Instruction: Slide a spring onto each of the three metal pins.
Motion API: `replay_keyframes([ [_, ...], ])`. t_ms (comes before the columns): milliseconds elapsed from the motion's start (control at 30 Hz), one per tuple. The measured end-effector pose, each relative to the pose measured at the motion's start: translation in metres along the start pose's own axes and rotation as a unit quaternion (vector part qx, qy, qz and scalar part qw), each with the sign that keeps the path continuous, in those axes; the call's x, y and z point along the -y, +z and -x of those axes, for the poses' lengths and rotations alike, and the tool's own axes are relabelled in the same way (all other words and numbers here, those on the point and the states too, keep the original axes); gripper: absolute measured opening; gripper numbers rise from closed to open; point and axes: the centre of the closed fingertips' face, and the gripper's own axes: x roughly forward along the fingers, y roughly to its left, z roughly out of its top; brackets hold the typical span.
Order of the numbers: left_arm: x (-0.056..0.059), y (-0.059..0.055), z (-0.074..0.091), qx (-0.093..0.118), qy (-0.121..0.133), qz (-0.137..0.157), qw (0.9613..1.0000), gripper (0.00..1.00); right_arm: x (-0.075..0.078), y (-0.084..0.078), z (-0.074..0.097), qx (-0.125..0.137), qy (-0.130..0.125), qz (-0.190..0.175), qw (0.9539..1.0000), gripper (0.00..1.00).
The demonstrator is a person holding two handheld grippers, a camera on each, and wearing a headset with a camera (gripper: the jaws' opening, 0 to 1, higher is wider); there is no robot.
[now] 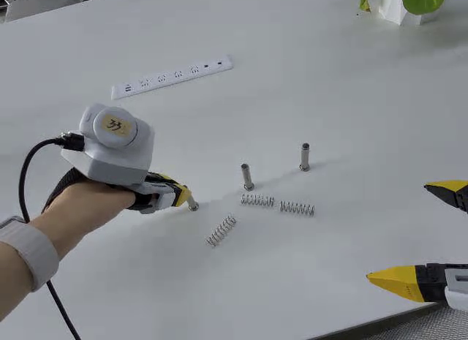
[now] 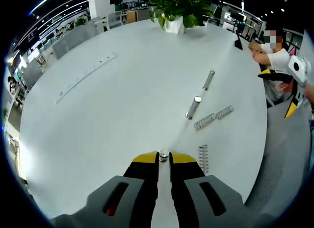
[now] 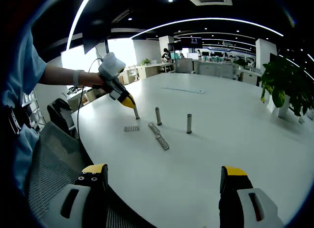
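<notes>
Springs [image 1: 257, 200] are light and squashy and they'll roll or kink, so we take one lightly across the coils near one end; the pins are stiff, slick steel. Left tongs [image 1: 189, 201] are narrow, clamped on the near pin [image 1: 193, 205] on the table [image 1: 329, 77]. Middle pin [image 1: 247, 177] and far pin [image 1: 304, 157] stand upright, all three springs lying loose beside them (none threaded). Right tongs [image 1: 397, 232] gape wide, empty.
</notes>
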Motion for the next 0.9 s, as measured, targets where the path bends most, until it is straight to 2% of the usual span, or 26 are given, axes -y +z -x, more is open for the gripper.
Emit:
replay_keyframes([
  [267,0.0006,0.0012,0.0001,0.008,0.000,0.000,1.0000,0.05,0.0000,-0.0009,0.0001,-0.001,0.000,0.000,1.0000,0.95],
  [333,0.0008,0.0036,0.0002,0.017,0.000,0.000,0.9999,0.10,0.0000,-0.0011,0.0000,-0.001,0.000,-0.001,1.0000,0.95],
  [400,0.0012,0.0021,0.0002,0.013,-0.002,0.001,0.9999,0.11,-0.0001,-0.0012,-0.0002,-0.001,0.000,-0.001,1.0000,0.95],
  [467,0.0006,0.0028,-0.0001,0.016,0.001,-0.003,0.9999,0.16,-0.0001,-0.0015,-0.0003,-0.003,0.000,0.001,1.0000,0.95],
  [600,0.0004,0.0033,-0.0014,0.020,0.002,-0.009,0.9998,0.32,-0.0002,-0.0013,-0.0006,-0.002,0.001,0.000,1.0000,0.95],
  [733,-0.0013,0.0050,-0.0025,0.032,0.010,-0.015,0.9993,0.58,-0.0002,-0.0007,-0.0006,-0.002,0.001,0.001,1.0000,0.95],
  [900,-0.0044,0.0068,-0.0039,0.044,0.018,-0.008,0.9988,0.80,-0.0004,-0.0003,-0.0009,-0.003,0.001,0.002,1.0000,0.95],
])
